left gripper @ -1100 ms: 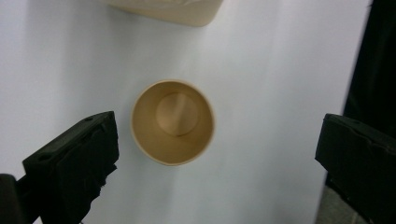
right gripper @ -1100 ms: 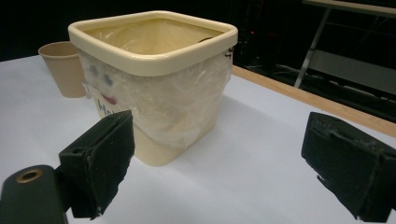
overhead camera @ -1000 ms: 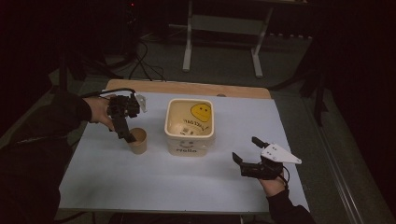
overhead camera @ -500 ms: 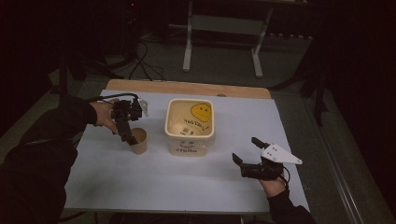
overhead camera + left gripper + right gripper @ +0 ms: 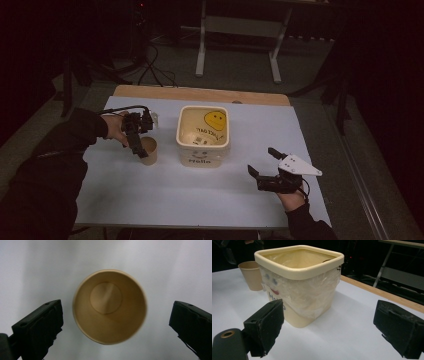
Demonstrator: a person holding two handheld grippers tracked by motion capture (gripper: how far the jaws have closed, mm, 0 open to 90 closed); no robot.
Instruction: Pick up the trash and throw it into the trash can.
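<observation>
An empty tan paper cup [image 5: 148,150] stands upright on the table, left of a cream square tub [image 5: 202,159] with a smiley face. My left gripper [image 5: 139,148] hangs directly over the cup and points down. In the left gripper view the cup [image 5: 109,306] sits between the jaws of my left gripper [image 5: 116,322], which is open and touches nothing. My right gripper [image 5: 260,161] is open near the front right of the table and faces the tub. In the right gripper view the tub [image 5: 299,287] and cup [image 5: 251,275] lie ahead of my right gripper [image 5: 332,327].
The pale table [image 5: 165,200] has a wooden strip along its far edge [image 5: 200,94]. The tub is lined with clear plastic film. A metal stand [image 5: 237,30] and cables are on the dark floor beyond the table.
My left gripper has shifted slightly closer over the cup. The cup, the tub and my right gripper have stayed put.
</observation>
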